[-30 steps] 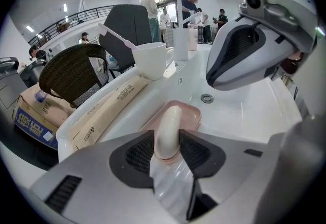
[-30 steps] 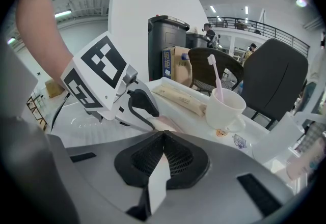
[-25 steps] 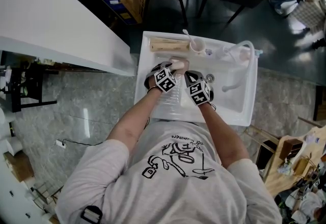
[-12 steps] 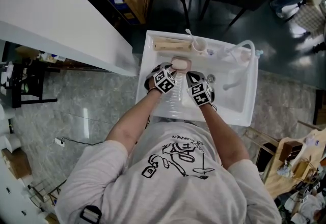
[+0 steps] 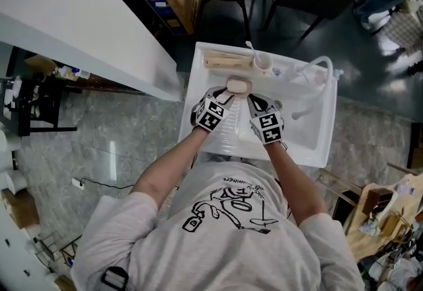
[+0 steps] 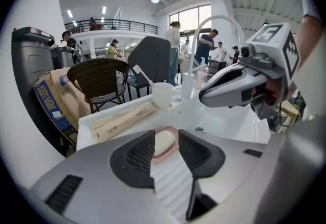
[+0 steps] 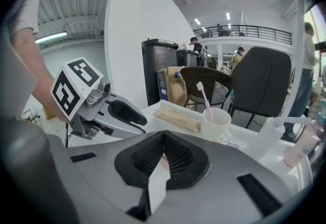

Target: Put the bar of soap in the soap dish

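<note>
A pale oval bar of soap [image 6: 163,141] lies in the pink plastic soap dish [image 6: 160,158] on the white ceramic sink [image 5: 310,141], just beyond the left gripper [image 6: 166,136], whose jaws stand parted and empty. The right gripper [image 7: 163,135] has its jaws pressed together, apparently on nothing.

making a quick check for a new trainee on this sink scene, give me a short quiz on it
1. True or false: the bar of soap lies in the pink soap dish.
2. The jaws of the left gripper are: A) shut on the soap; B) apart, gripping nothing; C) shut and empty.
3. Fill in: the pink toothbrush stands in the white ___.

Key: 1 true; 2 B; 3 cup.
</note>
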`<state>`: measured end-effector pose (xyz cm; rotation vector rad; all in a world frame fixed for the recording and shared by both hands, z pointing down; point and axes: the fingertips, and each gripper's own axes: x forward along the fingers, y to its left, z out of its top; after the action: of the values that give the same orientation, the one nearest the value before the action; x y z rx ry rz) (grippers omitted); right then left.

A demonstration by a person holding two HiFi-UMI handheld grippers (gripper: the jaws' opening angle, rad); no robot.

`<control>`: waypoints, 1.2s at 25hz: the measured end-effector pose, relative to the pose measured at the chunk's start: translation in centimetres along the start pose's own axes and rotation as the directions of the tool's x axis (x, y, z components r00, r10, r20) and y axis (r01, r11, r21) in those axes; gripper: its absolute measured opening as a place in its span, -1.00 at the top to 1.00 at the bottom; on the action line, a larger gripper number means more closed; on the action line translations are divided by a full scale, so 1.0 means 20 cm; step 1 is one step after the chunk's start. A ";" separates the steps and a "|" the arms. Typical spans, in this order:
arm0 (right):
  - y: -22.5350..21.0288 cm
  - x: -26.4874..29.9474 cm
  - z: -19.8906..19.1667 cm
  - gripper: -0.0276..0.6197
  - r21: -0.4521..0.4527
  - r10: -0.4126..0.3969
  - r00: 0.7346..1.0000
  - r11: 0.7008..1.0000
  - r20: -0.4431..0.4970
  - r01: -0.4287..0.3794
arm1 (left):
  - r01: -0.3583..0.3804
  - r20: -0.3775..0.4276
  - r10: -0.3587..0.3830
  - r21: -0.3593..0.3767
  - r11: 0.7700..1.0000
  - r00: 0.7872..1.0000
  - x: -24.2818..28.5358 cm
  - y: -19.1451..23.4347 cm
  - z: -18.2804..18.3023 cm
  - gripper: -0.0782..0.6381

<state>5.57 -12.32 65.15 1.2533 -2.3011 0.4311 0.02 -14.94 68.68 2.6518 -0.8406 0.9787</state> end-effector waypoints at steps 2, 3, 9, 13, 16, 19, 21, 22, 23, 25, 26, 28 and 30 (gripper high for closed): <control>0.02 -0.04 0.06 0.85 0.019 0.004 0.999 1.000 0.034 -0.004 | 0.004 0.044 -0.002 -0.036 0.999 0.999 -0.06 -0.01 0.04 0.39; 0.03 -0.06 0.09 0.85 0.026 0.007 0.999 1.000 0.049 -0.008 | 0.008 0.062 -0.005 -0.056 0.998 0.998 -0.09 -0.02 0.06 0.40; 0.09 -0.16 0.25 0.85 0.037 0.020 0.992 0.999 0.125 -0.025 | 0.042 0.193 -0.018 -0.122 0.992 0.981 -0.25 -0.08 0.24 0.49; 0.13 -0.22 0.36 0.85 0.035 0.026 0.985 0.999 0.173 -0.032 | 0.067 0.263 -0.028 -0.139 0.988 0.964 -0.35 -0.12 0.34 0.55; 0.15 -0.27 0.46 0.85 0.031 0.026 0.979 0.999 0.204 -0.032 | 0.090 0.305 -0.037 -0.160 0.983 0.952 -0.42 -0.15 0.42 0.62; 0.17 -0.33 0.51 0.85 0.025 0.028 0.973 0.999 0.230 -0.035 | 0.107 0.354 -0.037 -0.180 0.978 0.935 -0.50 -0.16 0.49 0.70; 0.19 -0.38 0.54 0.85 0.024 0.027 0.969 0.999 0.244 -0.034 | 0.115 0.382 -0.035 -0.188 0.975 0.923 -0.55 -0.16 0.53 0.73; 0.19 -0.40 0.56 0.85 0.026 0.027 0.968 0.999 0.249 -0.034 | 0.120 0.396 -0.035 -0.192 0.974 0.918 -0.57 -0.16 0.55 0.75; 0.20 -0.42 0.57 0.85 0.029 0.026 0.966 0.999 0.256 -0.035 | 0.124 0.408 -0.034 -0.196 0.973 0.912 -0.60 -0.16 0.57 0.76; 0.20 -0.46 0.60 0.85 0.034 0.025 0.962 0.999 0.272 -0.036 | 0.132 0.429 -0.031 -0.206 0.970 0.903 -0.64 -0.16 0.60 0.77; 0.21 -0.48 0.62 0.85 0.035 0.025 0.959 0.999 0.282 -0.036 | 0.135 0.438 -0.030 -0.212 0.968 0.898 -0.66 -0.16 0.61 0.77; 0.22 -0.52 0.65 0.85 0.035 0.024 0.953 0.999 0.301 -0.036 | 0.143 0.457 -0.027 -0.222 0.964 0.889 -0.70 -0.16 0.64 0.77; 0.23 -0.56 0.69 0.85 0.032 0.023 0.948 0.999 0.318 -0.035 | 0.153 0.475 -0.027 -0.229 0.961 0.880 -0.74 -0.17 0.67 0.77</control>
<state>3.33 -8.77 47.33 1.3955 -2.5917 0.3002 0.06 -10.35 49.00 2.6907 -0.8503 0.1724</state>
